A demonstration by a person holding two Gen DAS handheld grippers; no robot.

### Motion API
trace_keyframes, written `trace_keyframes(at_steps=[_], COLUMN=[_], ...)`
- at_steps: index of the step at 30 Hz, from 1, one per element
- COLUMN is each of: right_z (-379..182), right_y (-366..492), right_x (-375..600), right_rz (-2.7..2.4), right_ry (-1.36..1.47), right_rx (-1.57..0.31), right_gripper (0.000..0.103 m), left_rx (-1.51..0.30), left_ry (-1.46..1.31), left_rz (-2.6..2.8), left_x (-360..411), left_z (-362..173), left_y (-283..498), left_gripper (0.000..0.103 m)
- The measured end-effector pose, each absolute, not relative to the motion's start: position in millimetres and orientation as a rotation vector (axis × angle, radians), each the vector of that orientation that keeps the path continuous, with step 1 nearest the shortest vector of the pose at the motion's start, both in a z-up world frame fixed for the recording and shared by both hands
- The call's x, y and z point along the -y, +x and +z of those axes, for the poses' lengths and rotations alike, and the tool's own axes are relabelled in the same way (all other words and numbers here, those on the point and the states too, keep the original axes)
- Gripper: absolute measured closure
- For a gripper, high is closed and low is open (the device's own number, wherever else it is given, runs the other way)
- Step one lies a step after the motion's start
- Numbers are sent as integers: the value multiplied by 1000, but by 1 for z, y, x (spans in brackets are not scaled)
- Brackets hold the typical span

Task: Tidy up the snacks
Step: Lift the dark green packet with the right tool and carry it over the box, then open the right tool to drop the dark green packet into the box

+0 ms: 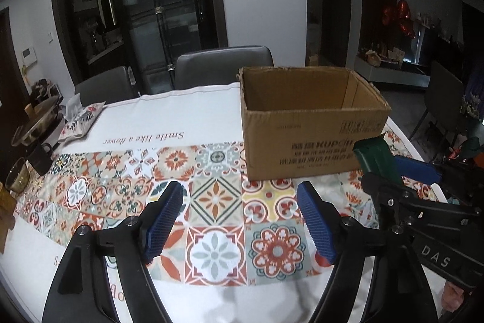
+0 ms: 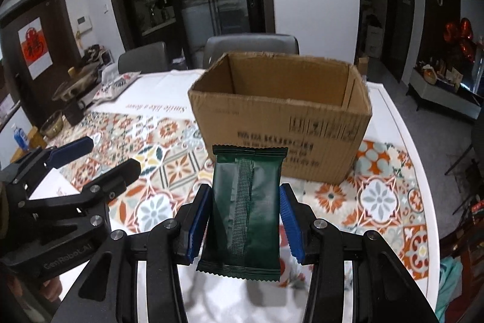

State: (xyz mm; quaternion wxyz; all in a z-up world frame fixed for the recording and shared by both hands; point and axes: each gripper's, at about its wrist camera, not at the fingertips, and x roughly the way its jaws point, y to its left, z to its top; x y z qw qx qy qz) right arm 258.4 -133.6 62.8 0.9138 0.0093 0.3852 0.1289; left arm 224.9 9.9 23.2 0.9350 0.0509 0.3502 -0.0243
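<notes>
**Green packet held near the box**

Because the green snack packet [image 2: 245, 211] looks light, soft and slippery, it is clamped mid-body by the right gripper [image 2: 245, 220], near the open cardboard box [image 2: 281, 123] on the tabletop [image 2: 390, 192]. The left gripper [image 1: 242, 223] is spread, fingers empty.

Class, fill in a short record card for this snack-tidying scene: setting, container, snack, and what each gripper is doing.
setting: table with patterned tablecloth, grey chairs behind
container: open cardboard box, upright; no contents visible inside
snack: dark green packet, sealed, held upright in front of the box
right gripper: closed on the packet's sides
left gripper: open, nothing between its blue pads
status: packet not yet in the box
</notes>
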Motion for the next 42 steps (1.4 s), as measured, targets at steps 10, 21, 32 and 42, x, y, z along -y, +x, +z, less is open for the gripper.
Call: trace_keyframes(at_steps=[10,21,32,42], right_z=[87,108,119,116], right_y=[282,306,347,391], right_x=[139,149,154,166], right_rz=[240,217,200,155], right_ry=[3,-7,-33,-42], right_rx=[-756,-733,-776,-825], right_gripper=[57,57,57,57], left_rx=[-686,-682,-718,-776], left_ry=[112,134,158,157], left_rz=[-42,-43,-41,-27], left_x=[-8,0,11,19], left_z=[46,64,83,78], left_y=[248,275,319,354], left_gripper=[16,11,8,8])
